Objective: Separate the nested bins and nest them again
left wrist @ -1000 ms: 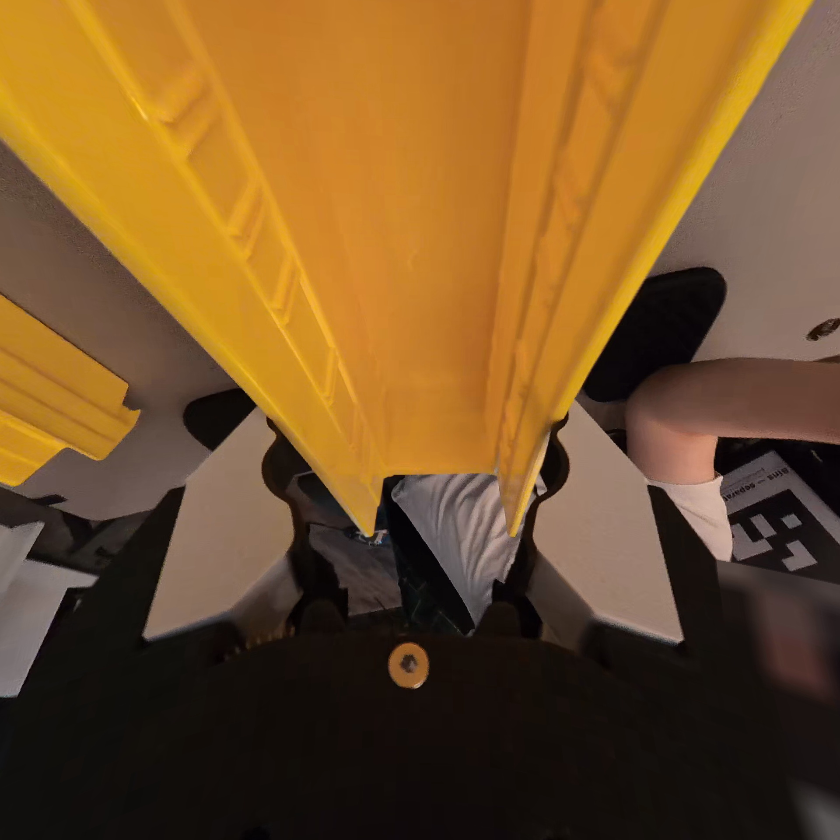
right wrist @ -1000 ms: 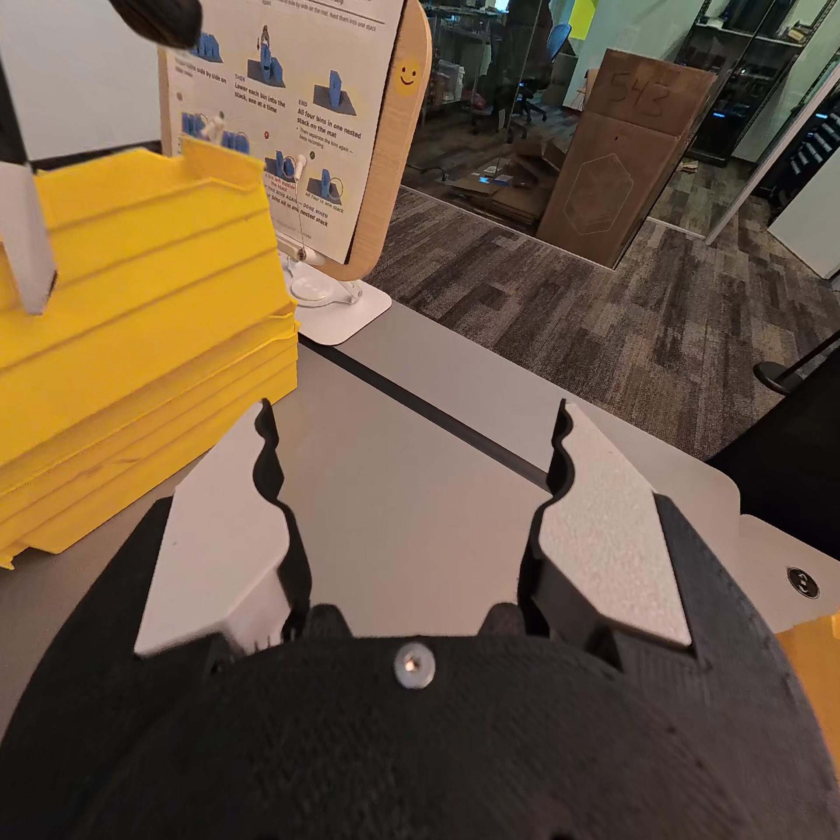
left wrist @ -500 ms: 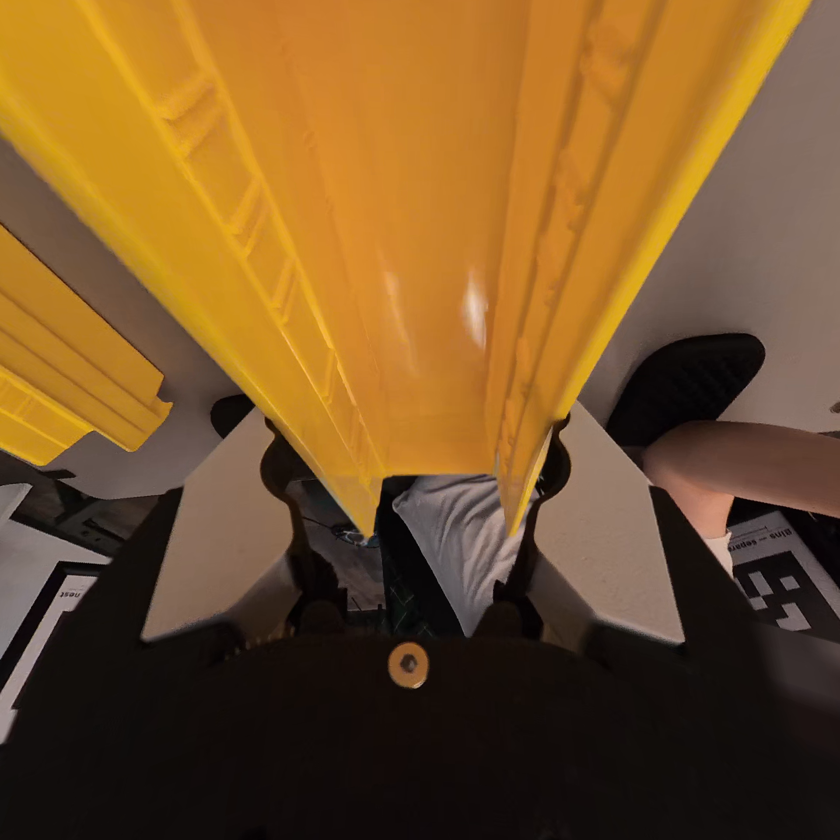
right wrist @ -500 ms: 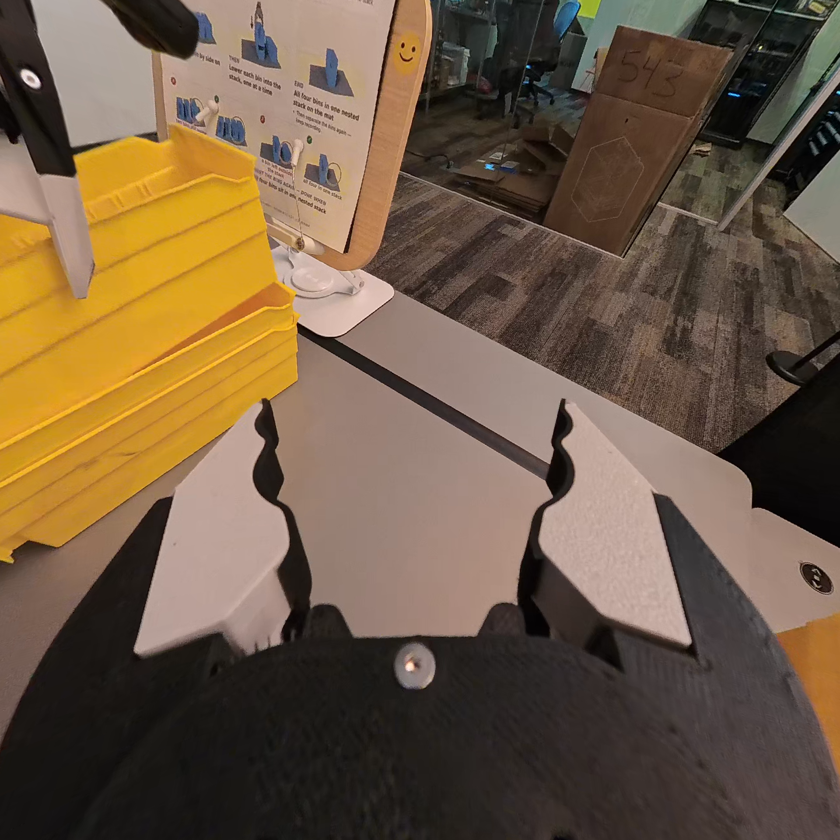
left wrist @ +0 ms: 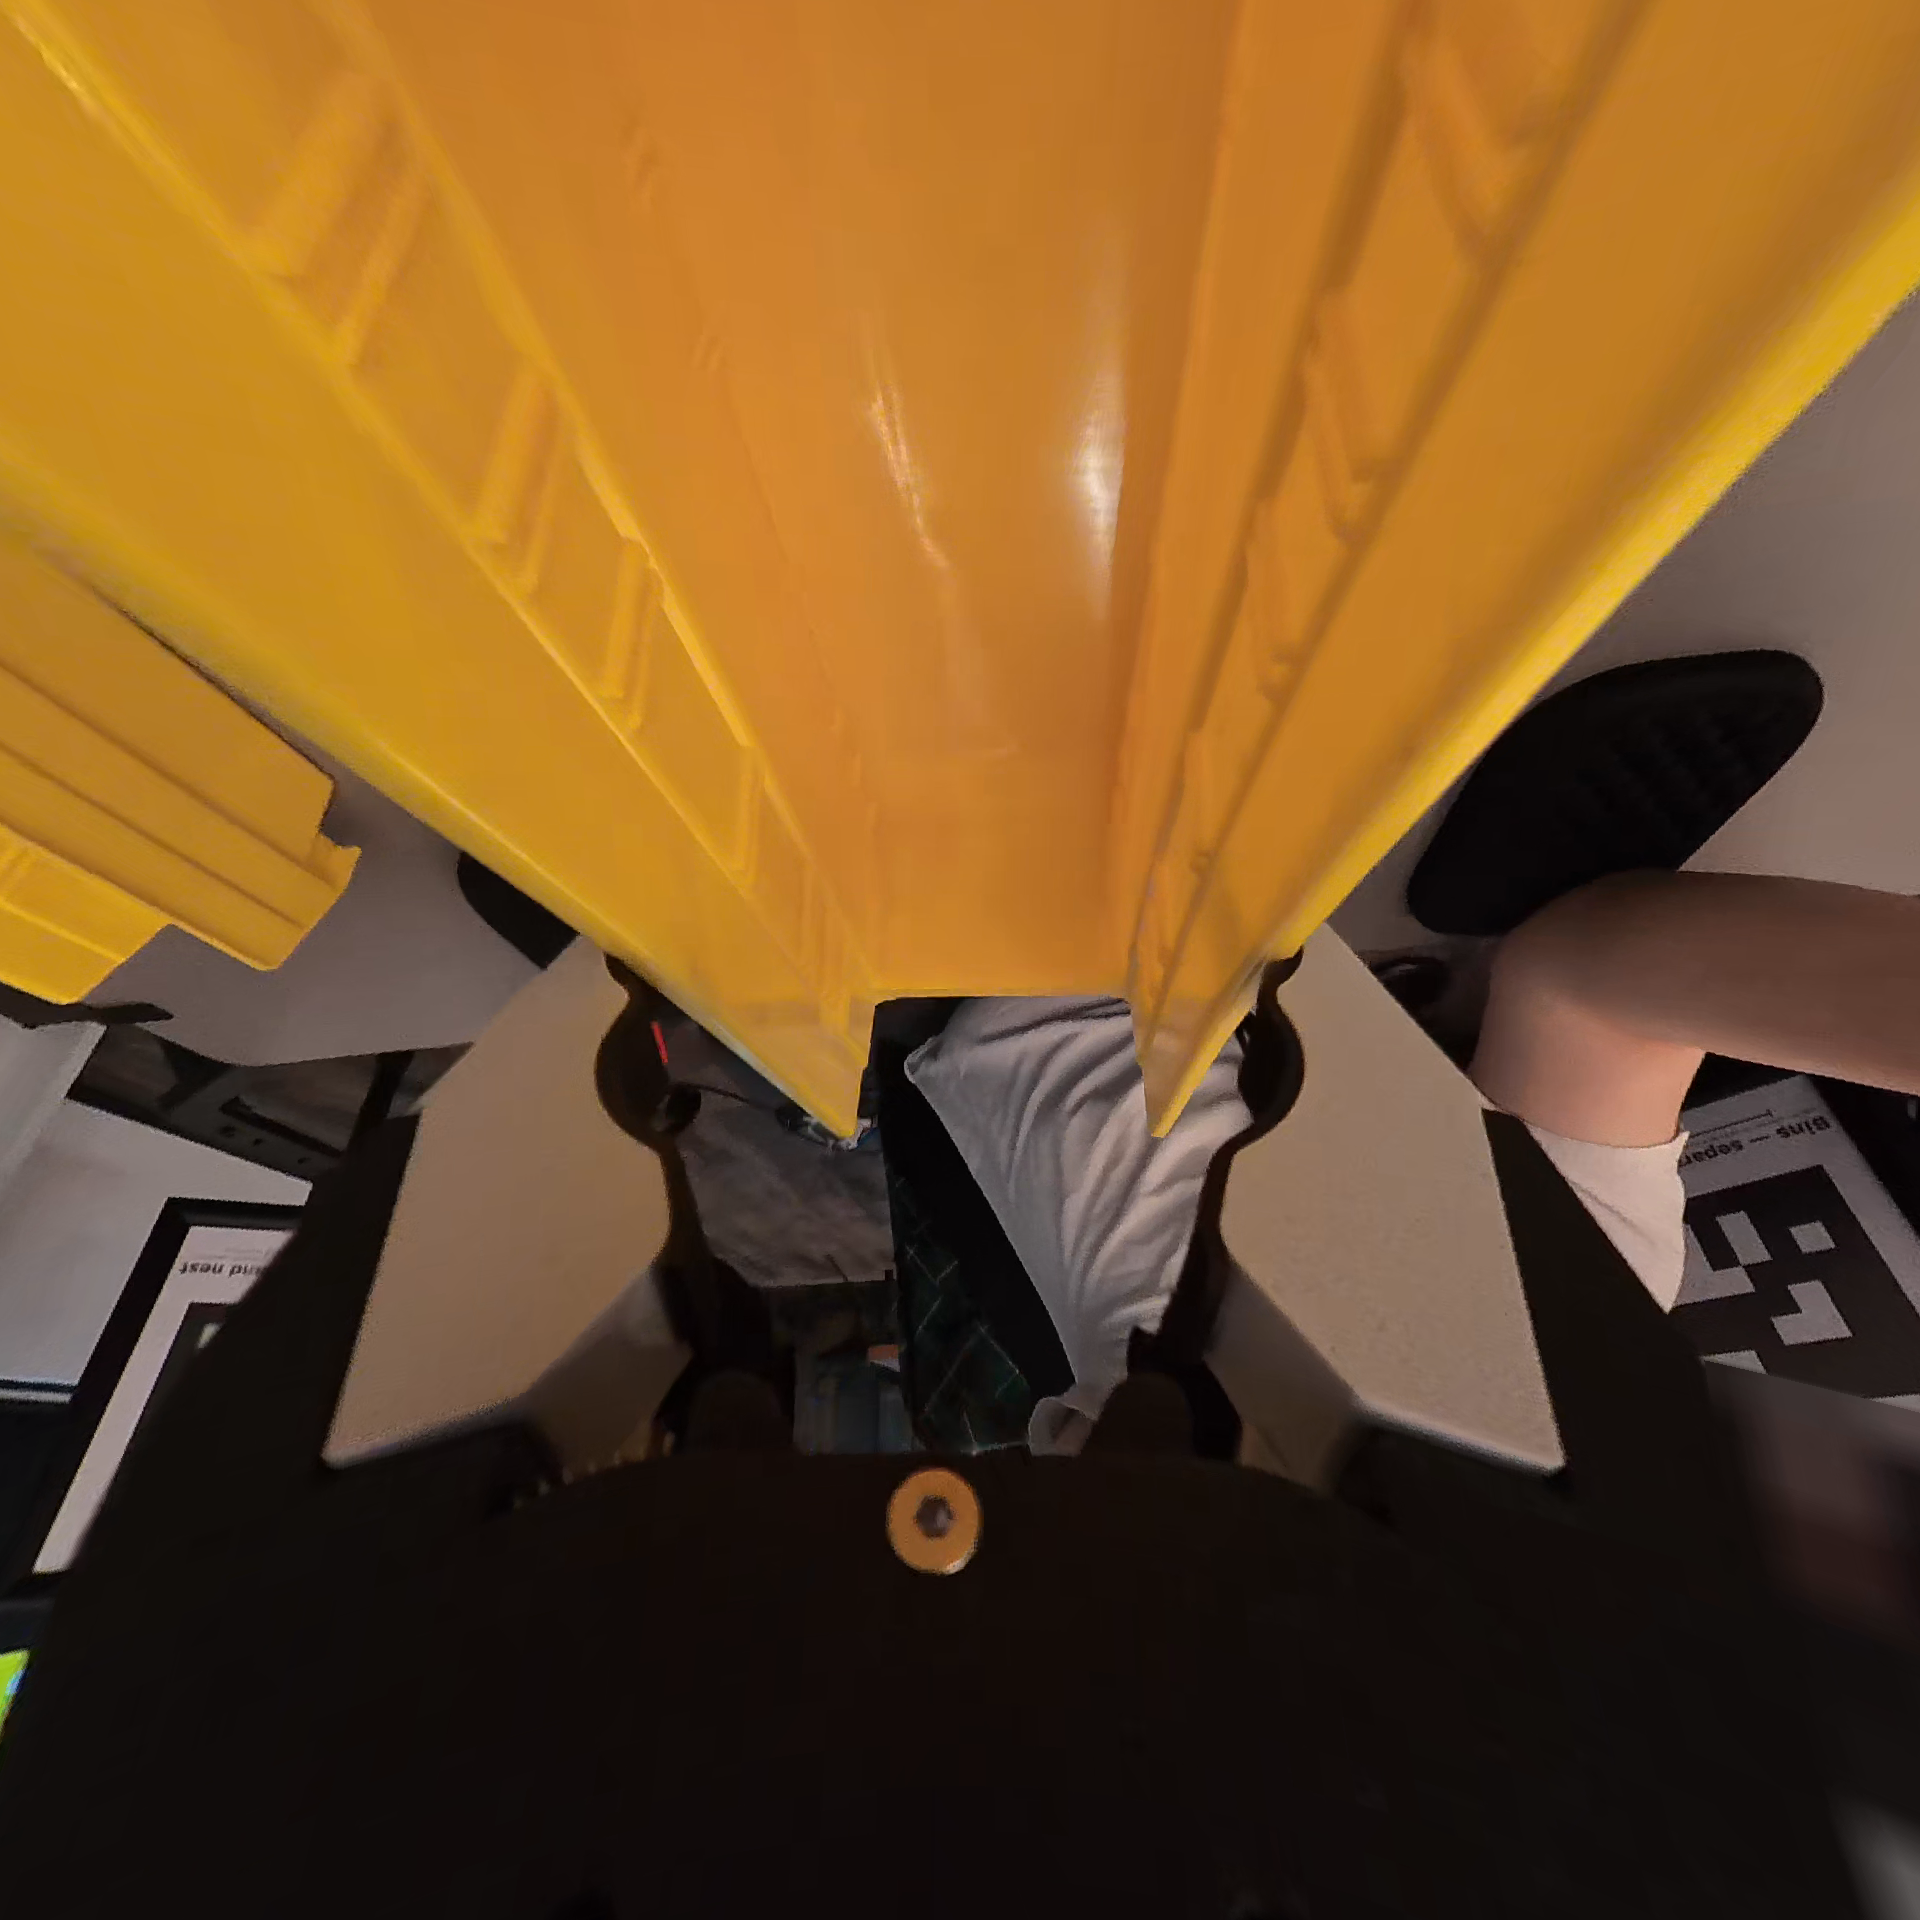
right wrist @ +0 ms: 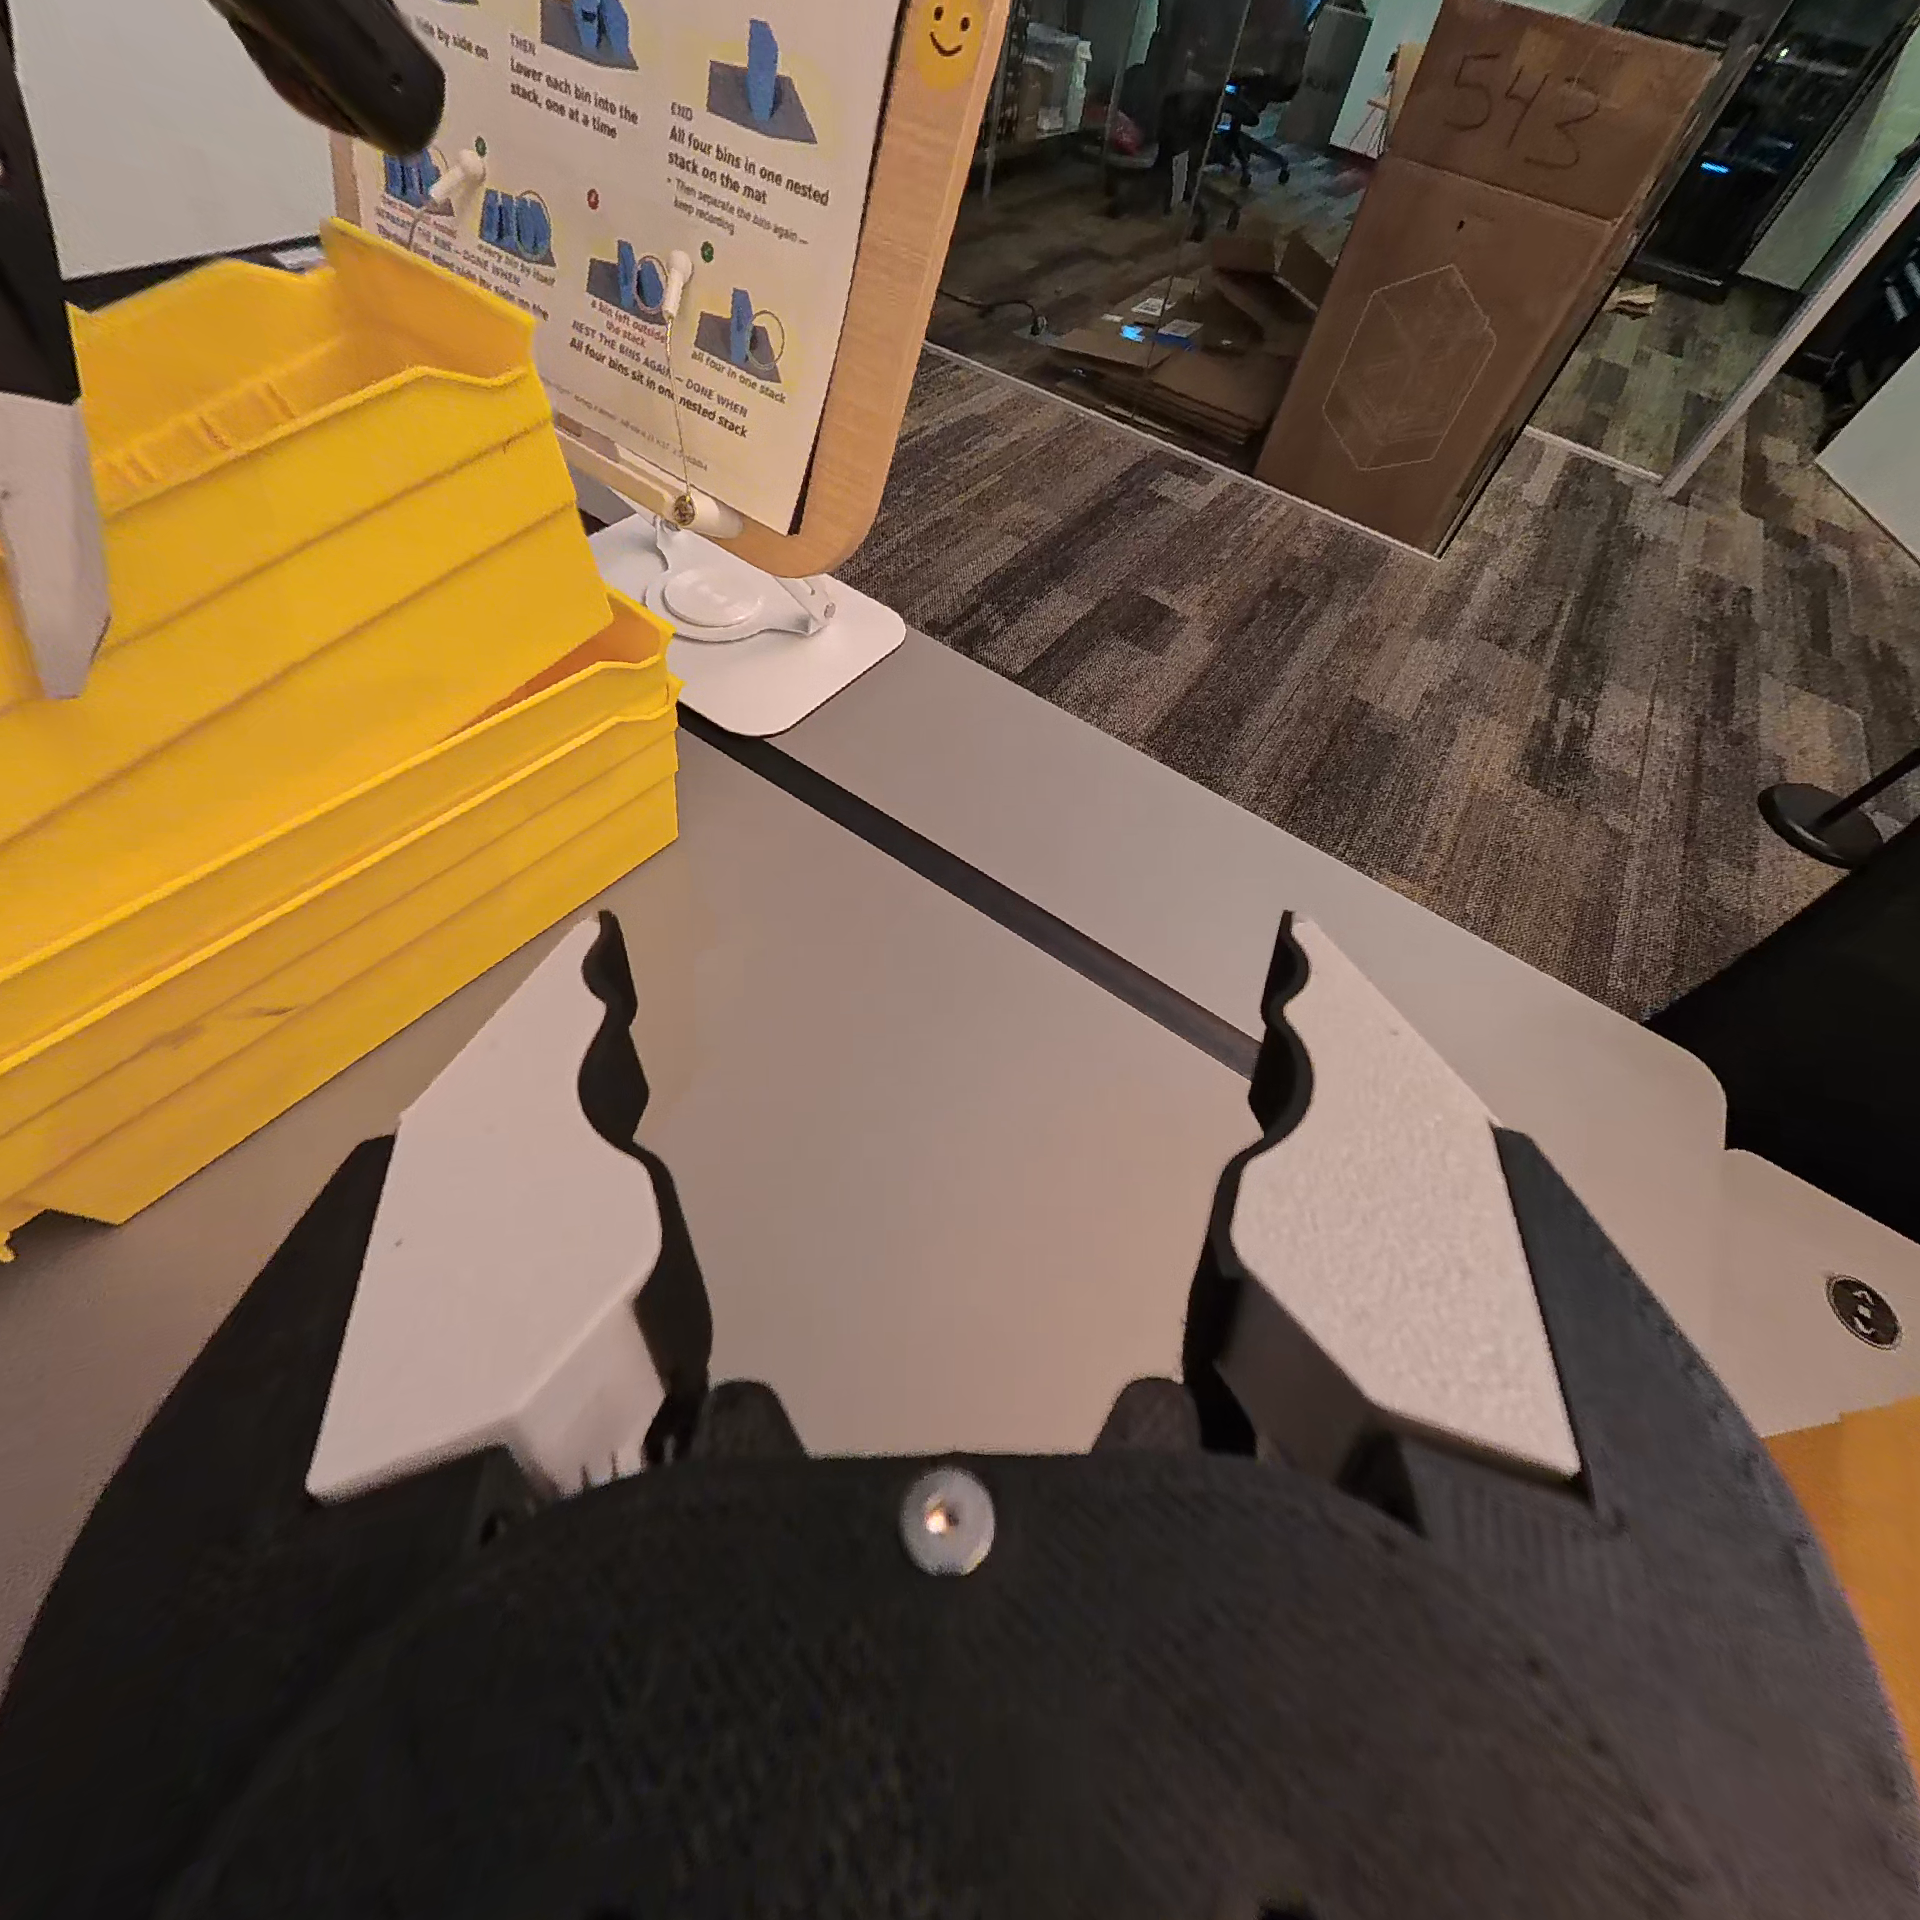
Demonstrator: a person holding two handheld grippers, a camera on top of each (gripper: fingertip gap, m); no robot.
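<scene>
Left gripper (left wrist: 940, 1039) clamps the top yellow bin (left wrist: 935, 468) across its width, tilted clear of the nested stack (right wrist: 312, 883), while the right gripper (right wrist: 945, 1039) stands spread and empty over the table (right wrist: 935, 1195)

bare table (right wrist: 935, 1143) ahead of right tool (right wrist: 945, 1039), yellow bins (right wrist: 312, 779) leftward

The bins (right wrist: 312, 675) are bright yellow, and the one seen from below (left wrist: 935, 468) looks more orange in its shady middle. The table (right wrist: 935, 1143) is plain grey with one dark stripe (right wrist: 987, 894) across it. Each gripper (right wrist: 945, 1039) is black with white fingers (right wrist: 1382, 1195). Behind the table, the floor (right wrist: 1351, 675) is a patchwork of grey and brown strips. The big box (right wrist: 1455, 291) is brown cardboard. The sign (right wrist: 675, 208) is white with blue pictures, a light wood edge and a yellow smiley face.
</scene>
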